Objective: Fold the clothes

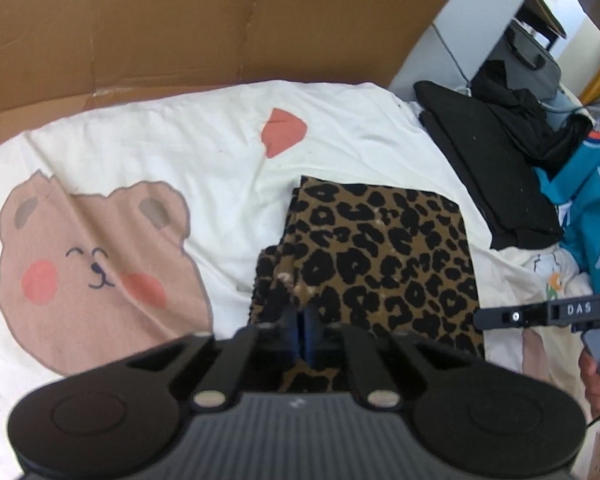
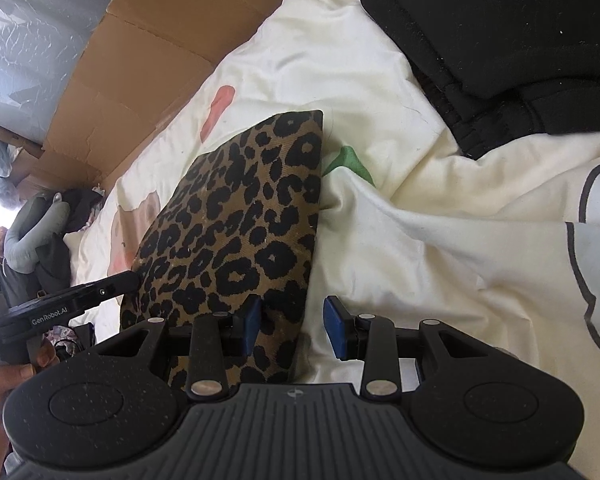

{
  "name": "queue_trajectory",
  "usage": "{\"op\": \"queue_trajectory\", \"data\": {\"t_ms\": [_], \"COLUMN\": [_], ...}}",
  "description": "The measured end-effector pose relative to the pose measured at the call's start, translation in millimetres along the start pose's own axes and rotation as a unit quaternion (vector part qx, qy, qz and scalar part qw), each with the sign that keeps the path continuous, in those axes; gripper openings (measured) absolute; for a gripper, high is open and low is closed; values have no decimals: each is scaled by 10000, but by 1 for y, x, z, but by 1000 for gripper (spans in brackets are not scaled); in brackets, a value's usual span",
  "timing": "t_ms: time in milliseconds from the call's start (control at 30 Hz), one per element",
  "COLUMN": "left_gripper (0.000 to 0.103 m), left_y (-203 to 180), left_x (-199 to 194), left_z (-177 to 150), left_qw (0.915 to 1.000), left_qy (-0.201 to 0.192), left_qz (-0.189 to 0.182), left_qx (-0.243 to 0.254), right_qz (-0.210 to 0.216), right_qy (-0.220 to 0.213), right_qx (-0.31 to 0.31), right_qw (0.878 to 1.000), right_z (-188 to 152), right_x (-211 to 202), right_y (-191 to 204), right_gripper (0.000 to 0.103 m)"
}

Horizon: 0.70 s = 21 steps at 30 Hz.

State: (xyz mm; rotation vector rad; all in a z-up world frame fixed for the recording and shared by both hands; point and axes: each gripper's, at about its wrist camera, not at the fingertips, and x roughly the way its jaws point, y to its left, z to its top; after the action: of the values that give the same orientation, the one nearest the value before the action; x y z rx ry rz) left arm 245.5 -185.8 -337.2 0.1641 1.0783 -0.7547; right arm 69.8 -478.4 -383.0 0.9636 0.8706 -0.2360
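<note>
Both claws sit at the near edge of the leopard piece (image 1: 384, 256) on the bed (image 1: 148, 148), so we've got the left gripper (image 1: 300, 320) pinching its left corner, right gripper (image 2: 292, 320) spread over the right edge, long axis running away from us.

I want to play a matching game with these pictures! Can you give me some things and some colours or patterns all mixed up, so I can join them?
Things:
1. folded cloth in the middle of the bed
2. pile of clothes behind it
3. shirt at the right edge
4. board behind the bed

Colours:
A. plain brown
B. teal
C. leopard spots
D. black

Pairs: 1-C, 2-D, 3-B, 4-A
</note>
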Motion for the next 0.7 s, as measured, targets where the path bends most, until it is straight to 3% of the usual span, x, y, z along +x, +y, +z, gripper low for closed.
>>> {"op": "queue_trajectory", "data": {"t_ms": [333, 500, 633, 667, 700], "left_gripper": [0, 0, 0, 0, 0], "left_y": [12, 12, 12, 11, 11], "left_x": [-2, 3, 5, 5, 5], "left_z": [-3, -9, -11, -11, -11], "left_qw": [9997, 9995, 9994, 9994, 9994], "left_qy": [-59, 10, 47, 46, 42], "left_qz": [152, 200, 253, 270, 286], "left_qx": [-208, -256, -242, -227, -211], "right_qz": [230, 555, 944, 1057, 1104], "right_qy": [-8, 25, 73, 107, 136], "right_qx": [211, 604, 982, 1034, 1043], "right_qw": [9995, 9966, 9906, 9889, 9883], "right_z": [-3, -7, -7, -7, -7], "right_x": [6, 17, 28, 30, 31], "right_y": [-5, -13, -20, -20, -19], "right_gripper": [41, 47, 46, 36, 20]}}
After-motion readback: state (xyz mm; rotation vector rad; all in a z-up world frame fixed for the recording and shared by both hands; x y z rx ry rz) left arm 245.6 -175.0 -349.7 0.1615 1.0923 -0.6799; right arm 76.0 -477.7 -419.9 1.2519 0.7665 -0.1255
